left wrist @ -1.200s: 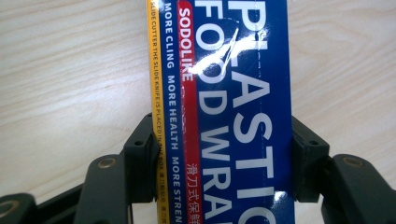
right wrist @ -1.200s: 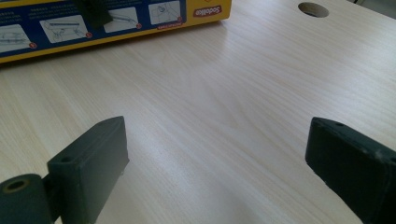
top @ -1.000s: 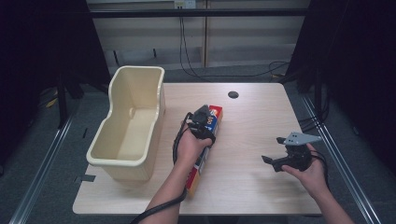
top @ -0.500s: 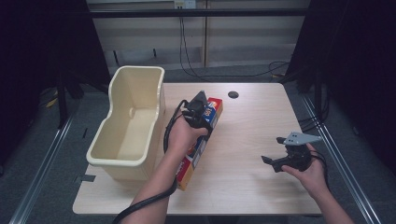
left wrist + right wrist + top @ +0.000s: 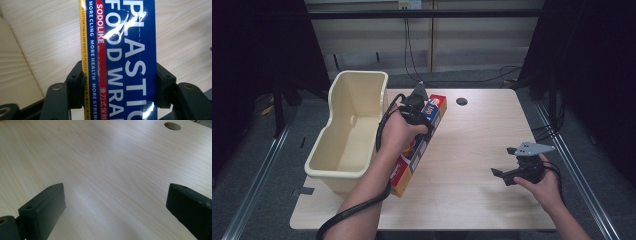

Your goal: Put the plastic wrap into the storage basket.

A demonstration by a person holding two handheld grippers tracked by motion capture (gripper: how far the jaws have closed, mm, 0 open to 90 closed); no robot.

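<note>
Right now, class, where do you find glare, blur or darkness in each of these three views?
Left gripper view: white glare streaks on the glossy blue box, whose print stays readable. Right gripper view: a soft sheen on the table, and its fingers look blurred. High view: the table is evenly lit, the surroundings almost black.

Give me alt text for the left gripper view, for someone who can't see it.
The left gripper has its two black jaws closed on the sides of a long blue box printed with white letters that read "PLASTIC FOOD WRAP" in part, with red and yellow stripes along one edge. Under it lies a pale wooden table.
</note>
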